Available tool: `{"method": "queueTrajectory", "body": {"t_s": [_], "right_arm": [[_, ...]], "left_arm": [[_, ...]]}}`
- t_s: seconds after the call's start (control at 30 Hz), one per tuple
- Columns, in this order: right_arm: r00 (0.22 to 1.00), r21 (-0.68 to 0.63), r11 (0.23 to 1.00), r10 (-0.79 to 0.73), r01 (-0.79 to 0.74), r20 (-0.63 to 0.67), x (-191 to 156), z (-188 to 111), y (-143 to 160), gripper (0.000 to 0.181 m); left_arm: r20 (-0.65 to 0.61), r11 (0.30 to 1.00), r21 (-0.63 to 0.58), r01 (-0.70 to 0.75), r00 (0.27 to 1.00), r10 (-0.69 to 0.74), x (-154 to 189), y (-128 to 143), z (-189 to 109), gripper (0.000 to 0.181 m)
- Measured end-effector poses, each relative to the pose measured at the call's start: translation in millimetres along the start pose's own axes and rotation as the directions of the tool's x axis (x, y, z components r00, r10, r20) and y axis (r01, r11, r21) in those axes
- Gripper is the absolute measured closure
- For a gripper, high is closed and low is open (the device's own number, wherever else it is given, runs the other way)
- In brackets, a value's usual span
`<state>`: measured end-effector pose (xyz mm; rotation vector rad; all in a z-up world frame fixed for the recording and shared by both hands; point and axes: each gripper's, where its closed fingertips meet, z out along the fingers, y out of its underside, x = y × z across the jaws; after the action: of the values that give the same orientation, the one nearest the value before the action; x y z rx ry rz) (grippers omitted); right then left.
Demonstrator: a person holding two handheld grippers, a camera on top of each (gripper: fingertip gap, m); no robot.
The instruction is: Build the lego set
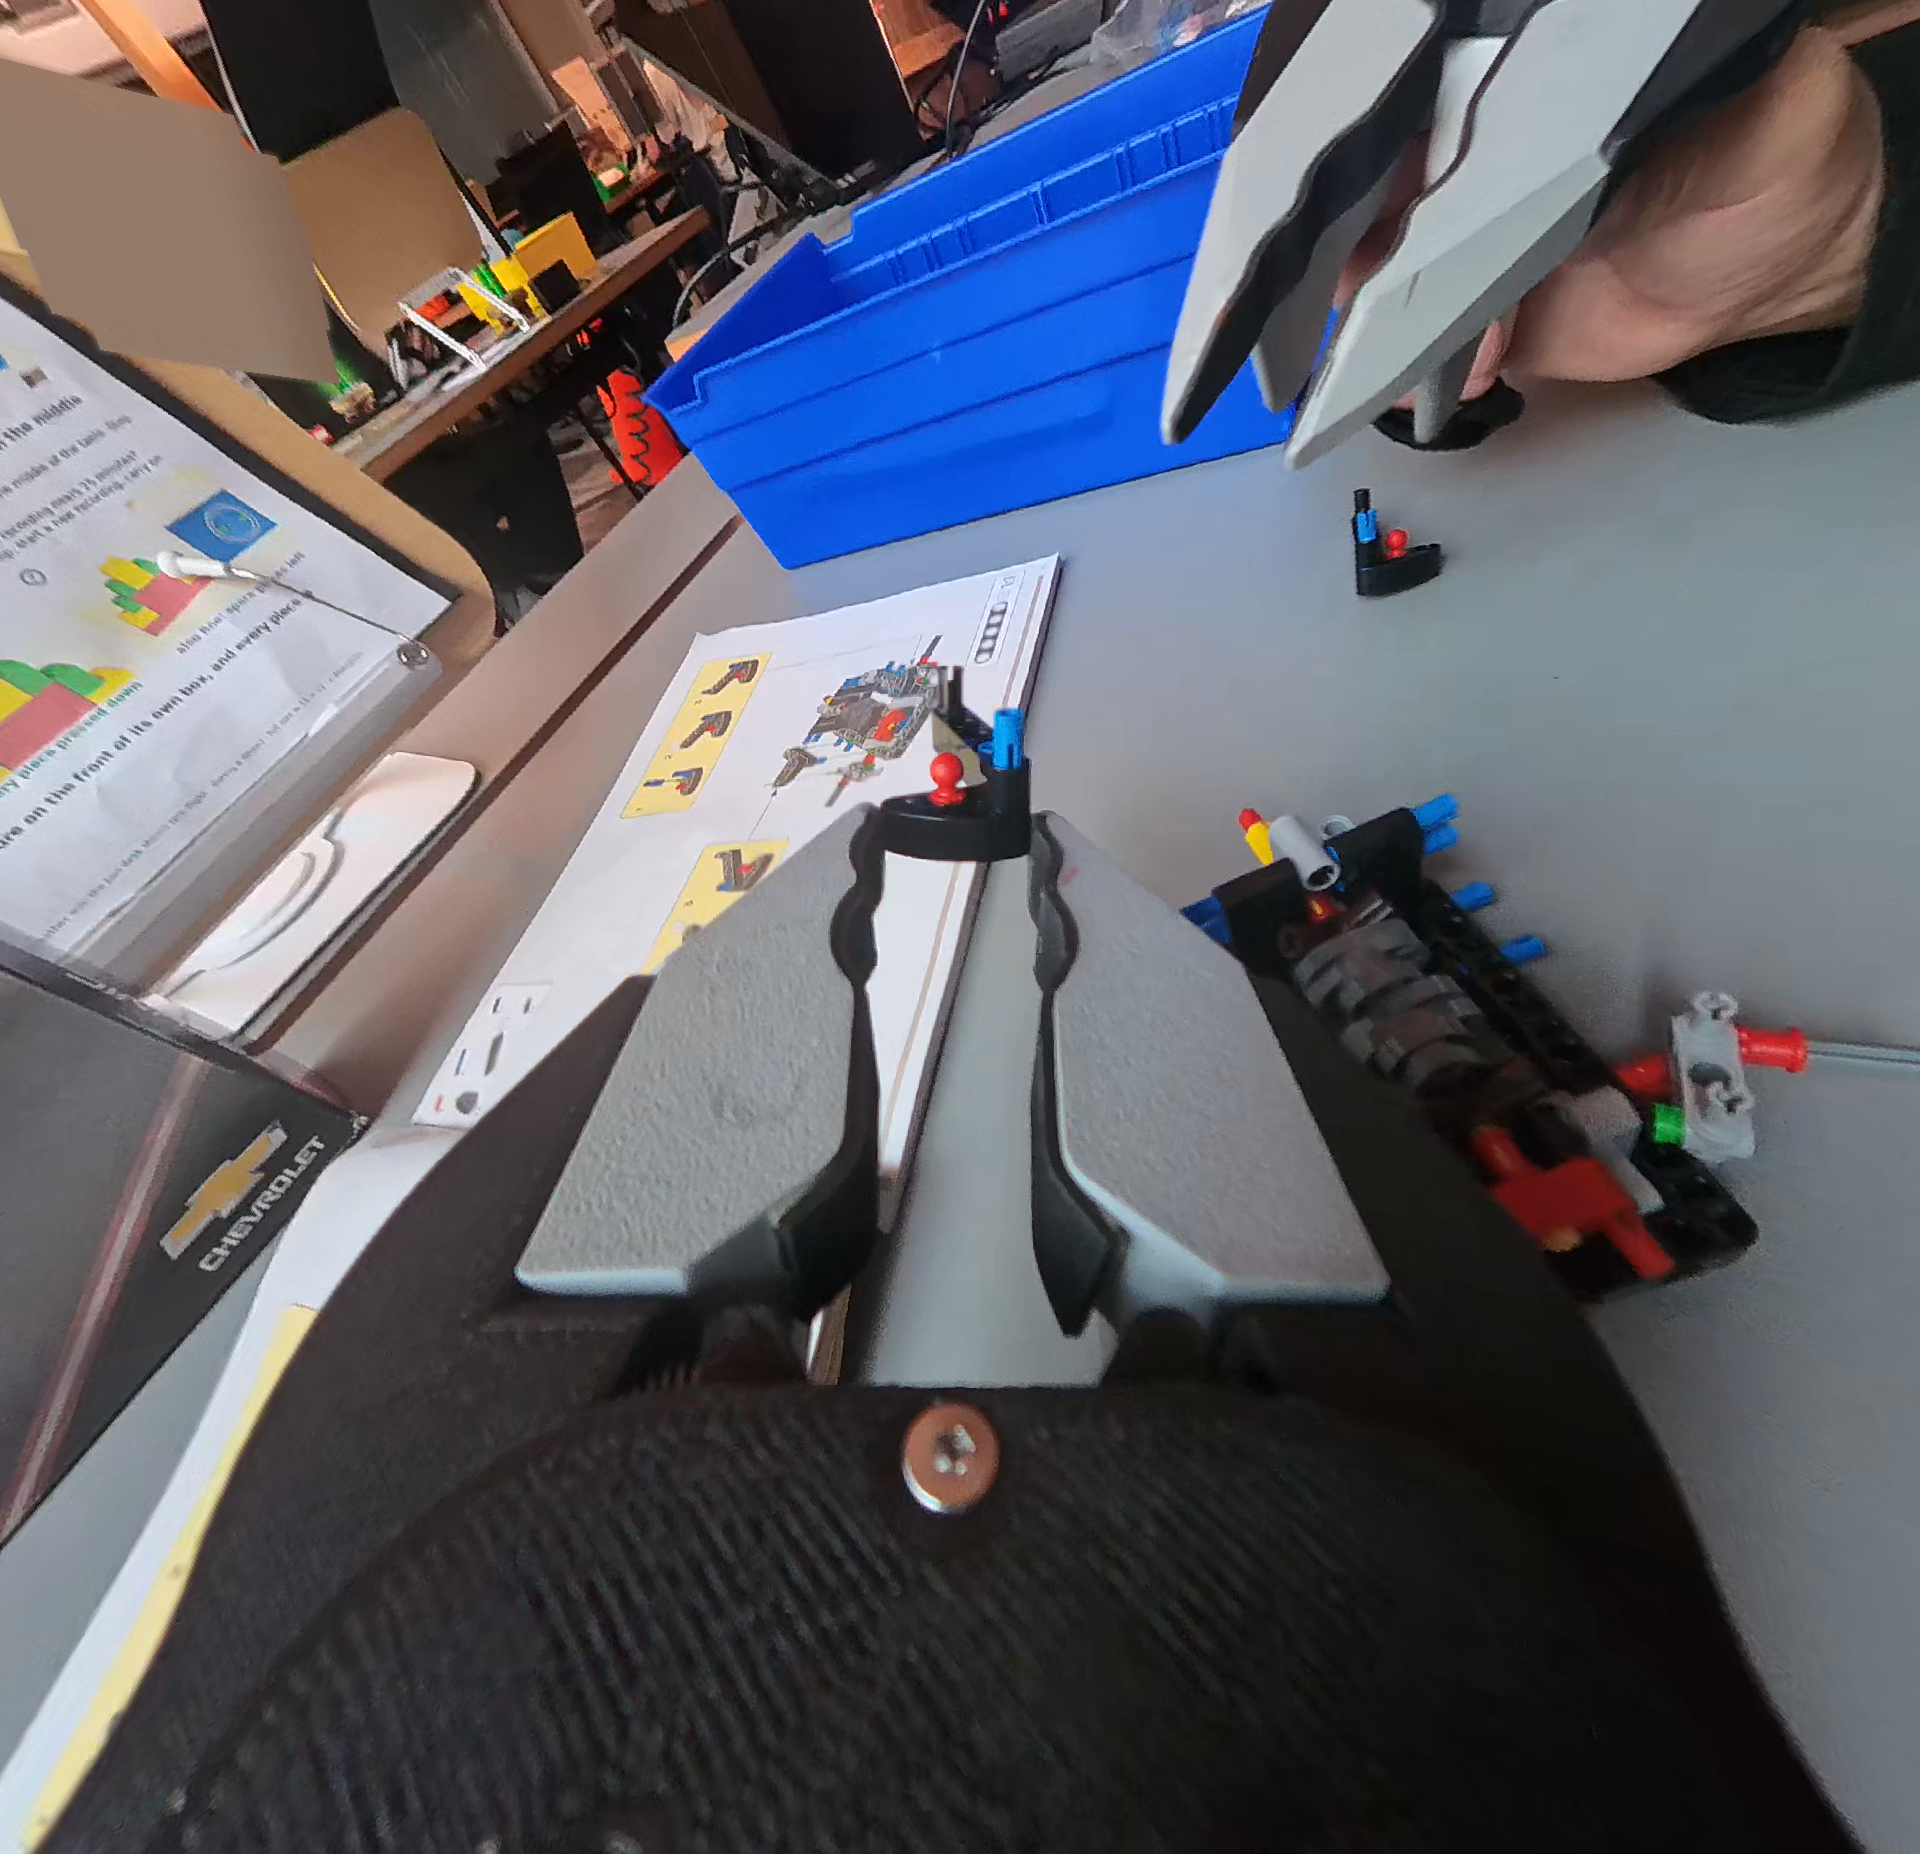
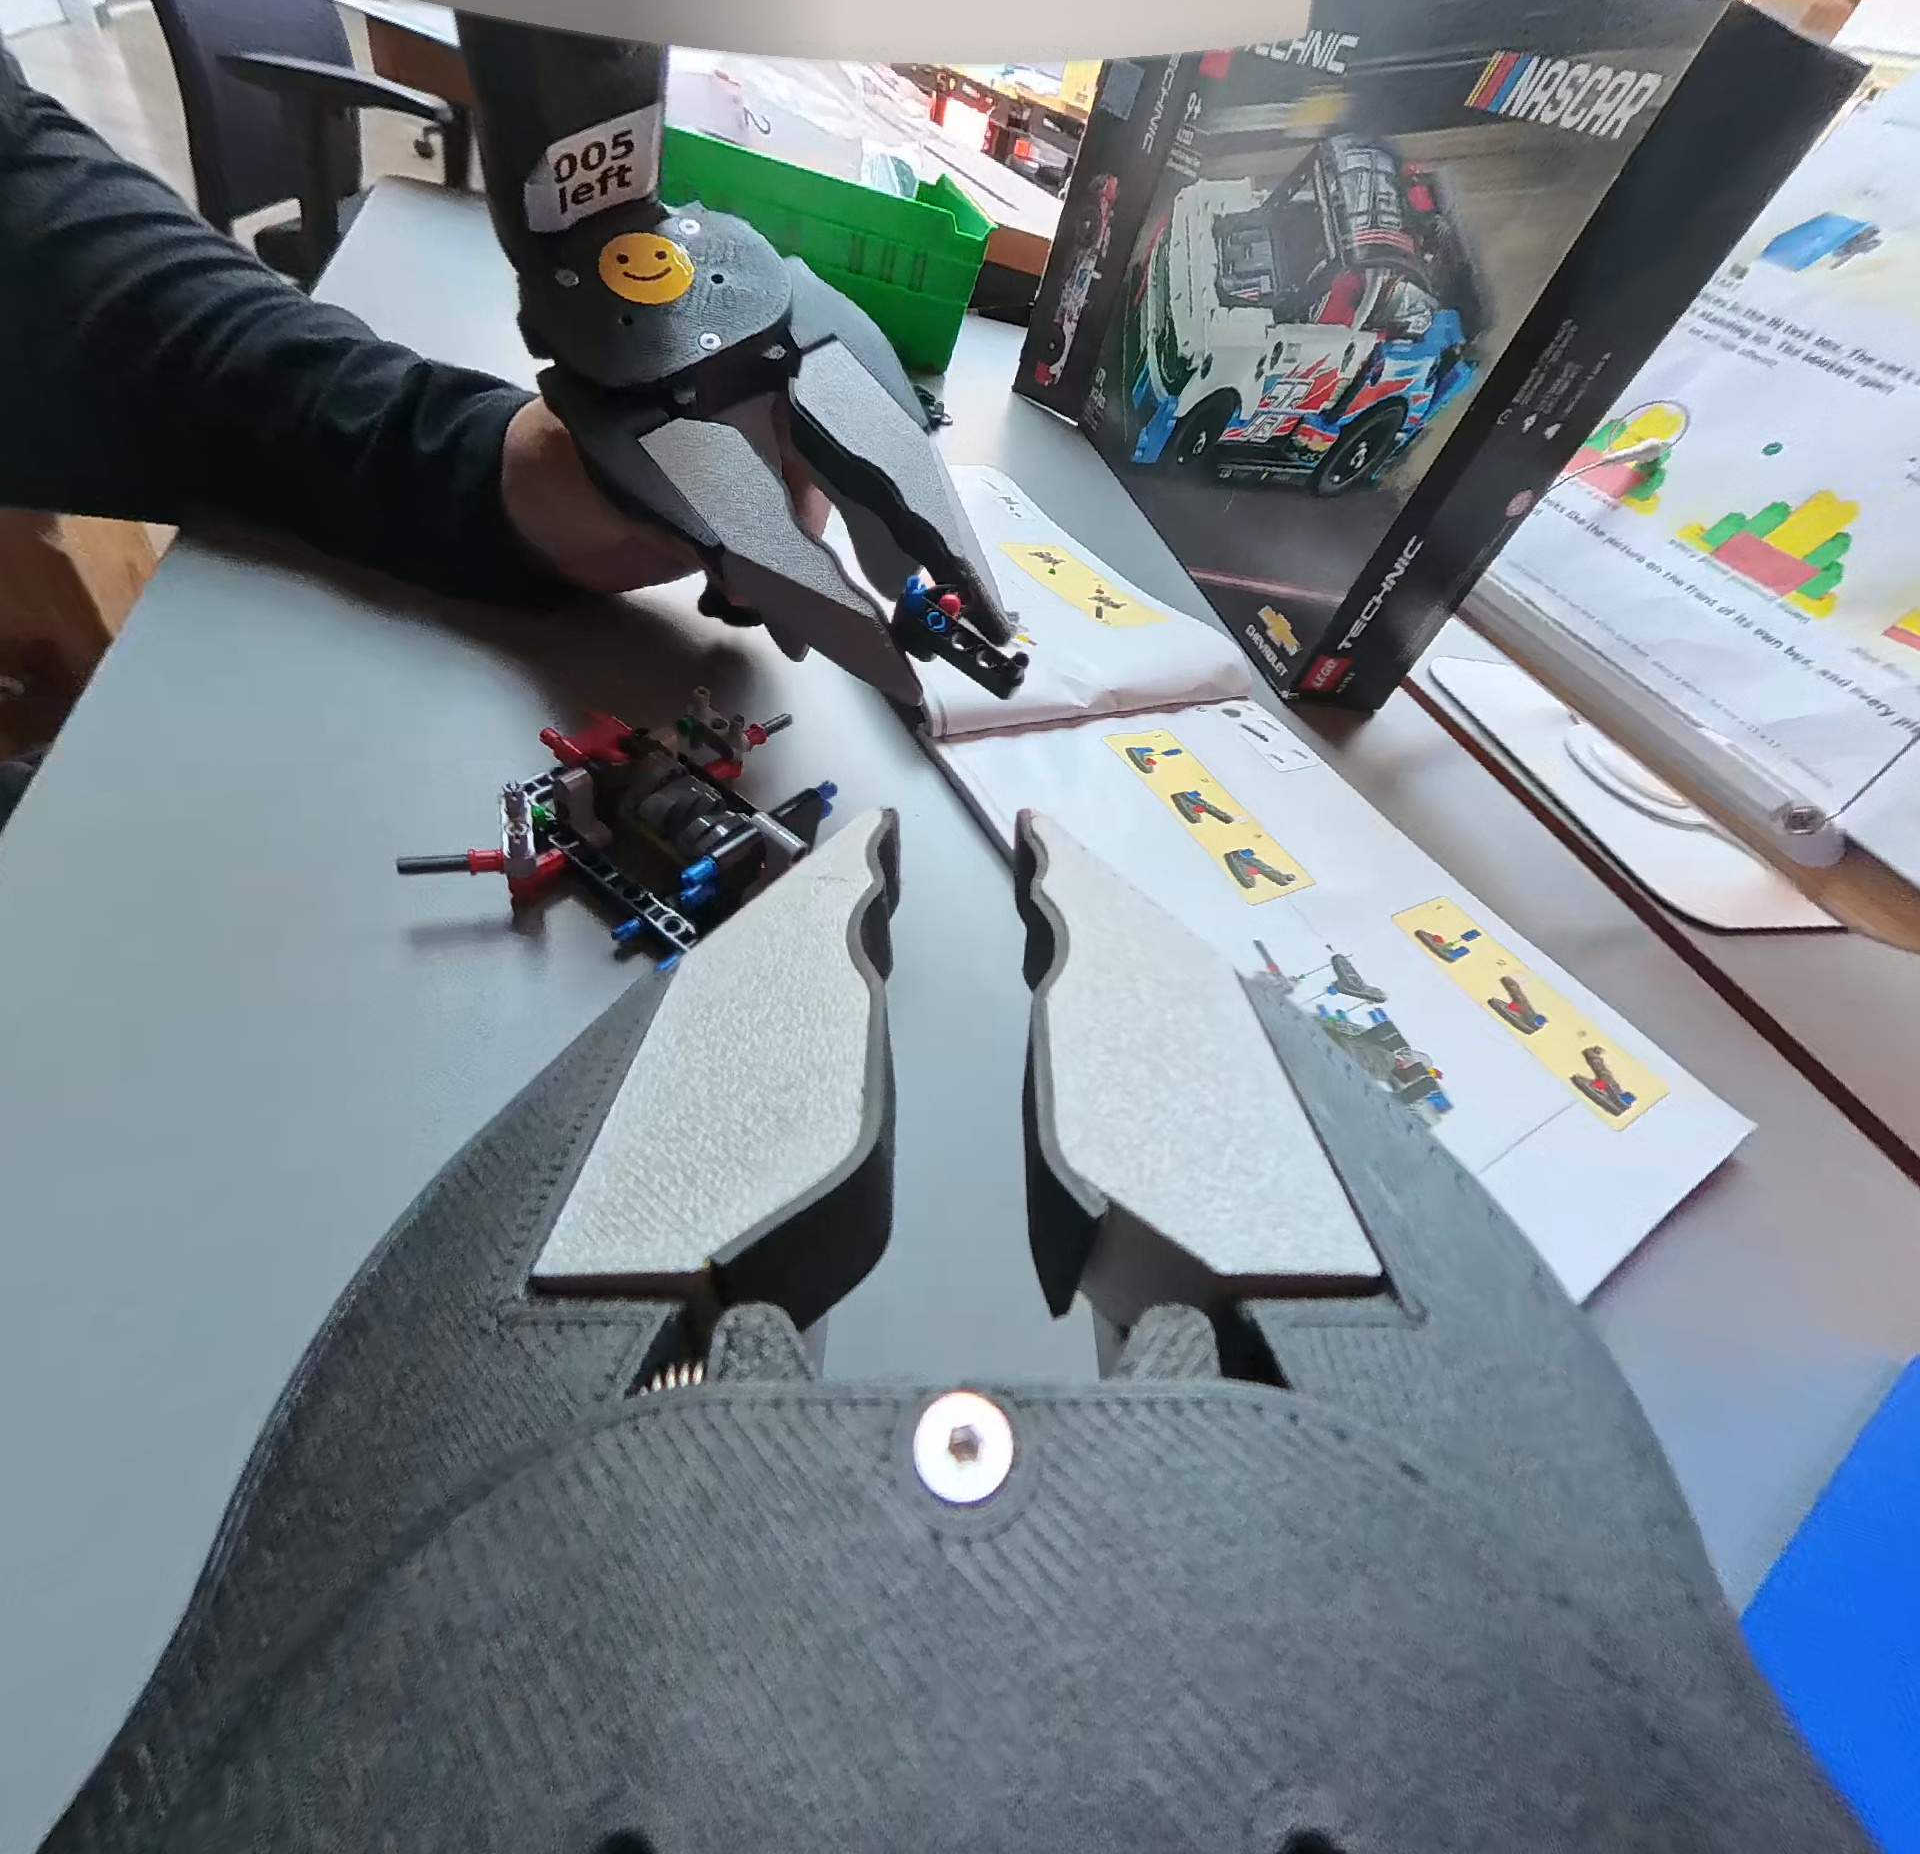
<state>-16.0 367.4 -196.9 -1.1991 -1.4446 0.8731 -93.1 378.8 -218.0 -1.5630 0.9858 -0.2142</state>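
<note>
Left hand-held gripper [image 1: 951,828] clamps a black angled piece [image 1: 956,830]; right hand-held gripper [image 2: 956,833] gapes empty

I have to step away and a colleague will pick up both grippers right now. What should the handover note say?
Left gripper: shut on a small black angled piece carrying a red ball pin and a blue pin, held over the open instruction booklet.
Right gripper: open, empty, held above the table.
A second, matching angled piece lies on the table near the blue bin.
The partly built chassis sits on the table beside the booklet.
Done: the chassis core and the two small angled pieces.
Left: probably fitting both angled pieces to the chassis, then the booklet's further steps.
</note>
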Motion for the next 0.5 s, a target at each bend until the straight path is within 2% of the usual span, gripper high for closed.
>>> {"method": "queueTrajectory", "body": {"t_s": [0.03, 0.17, 0.23, 0.3, 0.37, 0.43, 0.5], "right_arm": [[1.000, -0.006, 1.000, 0.024, -0.024, 0.007, -0.4, 2.3, 0.0, 0.163], [0.982, -0.004, 0.985, 0.172, -0.172, 0.081, -8.8, 14.4, -8.9, 0.156], [0.977, 0.004, 0.982, 0.186, -0.188, 0.106, -13.0, 16.6, -11.5, 0.157], [0.977, -0.002, 0.985, 0.173, -0.174, 0.123, -16.0, 16.1, -9.5, 0.150], [0.978, 0.010, 0.991, 0.130, -0.134, 0.166, -23.7, 12.3, -12.2, 0.148], [0.968, 0.029, 0.997, 0.064, -0.073, 0.242, -38.8, 7.1, -16.2, 0.159], [0.970, 0.011, 1.000, 0.023, -0.027, 0.242, -43.1, 7.3, -13.0, 0.158]], "left_arm": [[0.008, 1.000, 0.008, -0.017, 1.000, 0.017, 1.3, -3.4, -0.3, 0.157], [0.005, 0.992, 0.063, -0.108, 0.994, 0.108, 19.7, -27.7, -1.8, 0.156], [-0.041, 0.989, 0.085, -0.118, 0.992, 0.122, 35.6, -36.6, -0.7, 0.157], [-0.124, 0.992, 0.087, -0.089, 0.987, 0.099, 53.1, -42.7, -0.6, 0.157], [-0.154, 0.992, 0.105, -0.076, 0.984, 0.092, 60.4, -51.7, -3.2, 0.157], [-0.156, 0.991, 0.120, -0.058, 0.985, 0.076, 60.4, -58.7, -5.3, 0.157], [-0.115, 0.994, 0.107, -0.021, 0.993, 0.033, 51.9, -60.3, -4.0, 0.157]]}}
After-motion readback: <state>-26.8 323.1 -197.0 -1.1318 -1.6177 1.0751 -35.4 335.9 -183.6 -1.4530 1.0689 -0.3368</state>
